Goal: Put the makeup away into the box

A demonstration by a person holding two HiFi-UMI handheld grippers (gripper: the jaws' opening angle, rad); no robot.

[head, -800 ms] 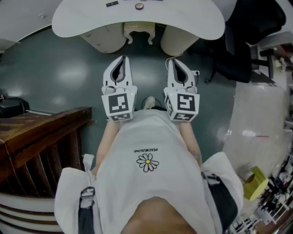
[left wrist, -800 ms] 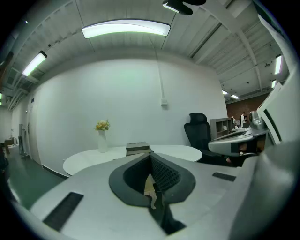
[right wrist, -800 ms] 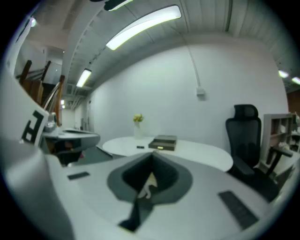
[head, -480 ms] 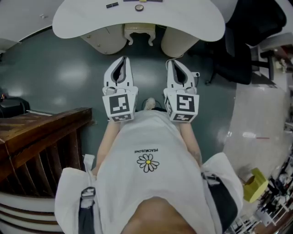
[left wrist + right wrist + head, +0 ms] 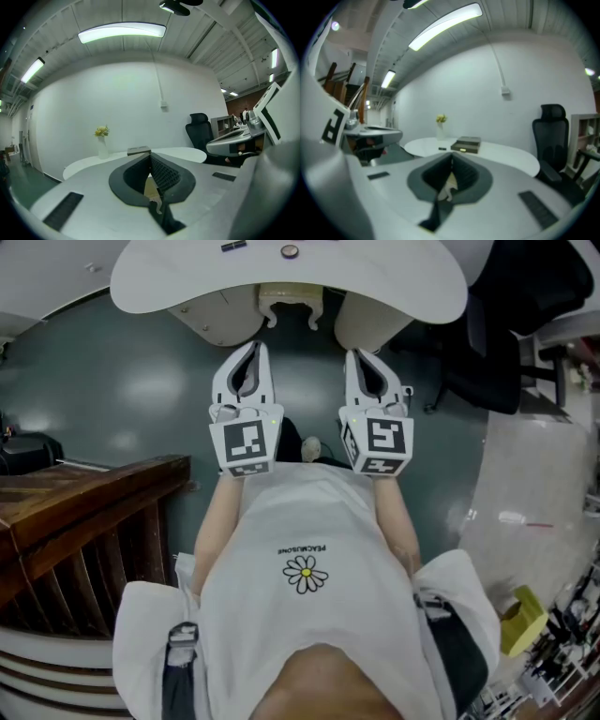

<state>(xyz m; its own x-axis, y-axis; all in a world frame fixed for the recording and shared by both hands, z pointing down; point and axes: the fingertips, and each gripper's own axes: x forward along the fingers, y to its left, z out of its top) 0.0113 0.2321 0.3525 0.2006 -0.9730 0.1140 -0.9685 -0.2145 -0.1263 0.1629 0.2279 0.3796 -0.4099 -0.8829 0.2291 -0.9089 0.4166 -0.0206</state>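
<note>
- Both forearms [image 5: 217, 512] reach forward from the waist, side by side, each hand holding its tool about level and a little nose-down over the dark green floor [image 5: 131, 381].
- The two tools point at the near edge of the white surface [image 5: 375, 282] and stop short of it, touching nothing.
- The left claw [image 5: 252, 349] is pressed together. In the left gripper view its tips [image 5: 150, 157] meet and nothing sits between them.
- The right claw [image 5: 355, 356] is likewise pressed together and empty, tips meeting in the right gripper view [image 5: 451, 157].
- The flat dark box [image 5: 466, 144] lies about mid-surface, straight ahead of the claws and well apart from them.
- A small dark piece [image 5: 442, 149] lies on the surface just beside the box, on its left and toward the near edge. What it is I cannot tell.
- From the head view, a small round piece [image 5: 290, 251] lies on the surface to the right of that dark piece [image 5: 230, 247].
- A white vase [image 5: 440, 127] of yellow flowers stands near the far edge, behind the box.
- A black office chair [image 5: 492, 343] stands to the right of the surface.
</note>
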